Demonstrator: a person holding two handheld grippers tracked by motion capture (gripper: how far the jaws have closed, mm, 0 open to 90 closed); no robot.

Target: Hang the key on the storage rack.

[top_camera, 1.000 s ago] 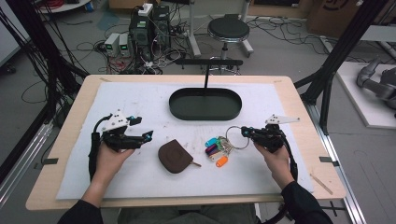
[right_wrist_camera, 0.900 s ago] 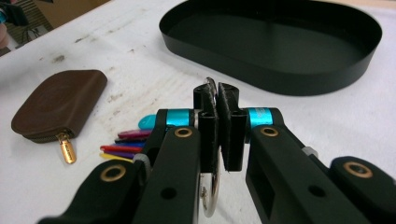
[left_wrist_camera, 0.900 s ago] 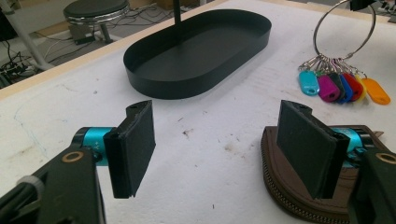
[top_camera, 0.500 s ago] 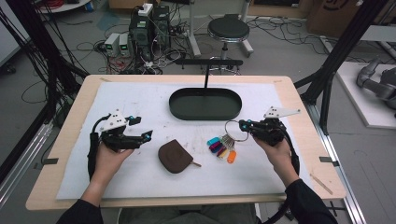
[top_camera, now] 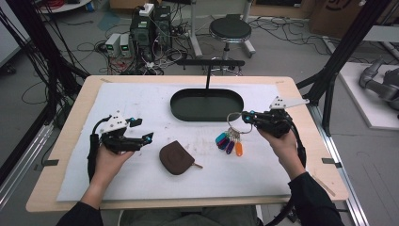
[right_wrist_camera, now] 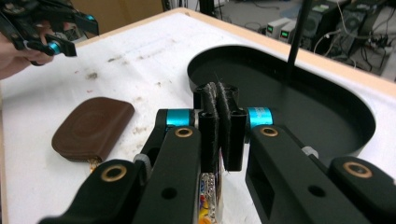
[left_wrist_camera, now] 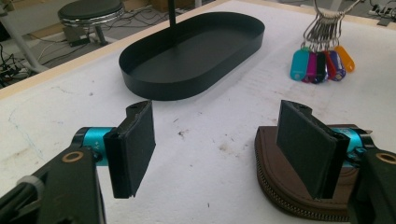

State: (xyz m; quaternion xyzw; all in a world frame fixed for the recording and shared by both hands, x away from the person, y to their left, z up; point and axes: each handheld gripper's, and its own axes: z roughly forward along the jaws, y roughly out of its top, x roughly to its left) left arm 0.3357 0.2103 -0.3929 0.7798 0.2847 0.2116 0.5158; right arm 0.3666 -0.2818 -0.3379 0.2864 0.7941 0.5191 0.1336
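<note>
Nearest the person, the brown pouch (top_camera: 176, 157) lies flat on the white mat (top_camera: 141, 101), just beside the left gripper (top_camera: 147, 138), whose jaws stand spread with nothing between them. Farther out, the right gripper (top_camera: 246, 117) has its jaws pressed together on the ring of the key bunch (top_camera: 229, 140), whose coloured tags hang above the mat. Beyond both sits the black oval tray (top_camera: 188, 111).

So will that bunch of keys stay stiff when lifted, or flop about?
Probably flop: the bunch of keys hangs loosely from its ring, pinched in the right gripper. The coloured tags would likely swing and clink. It seems light, since one small pinch carries it.
</note>
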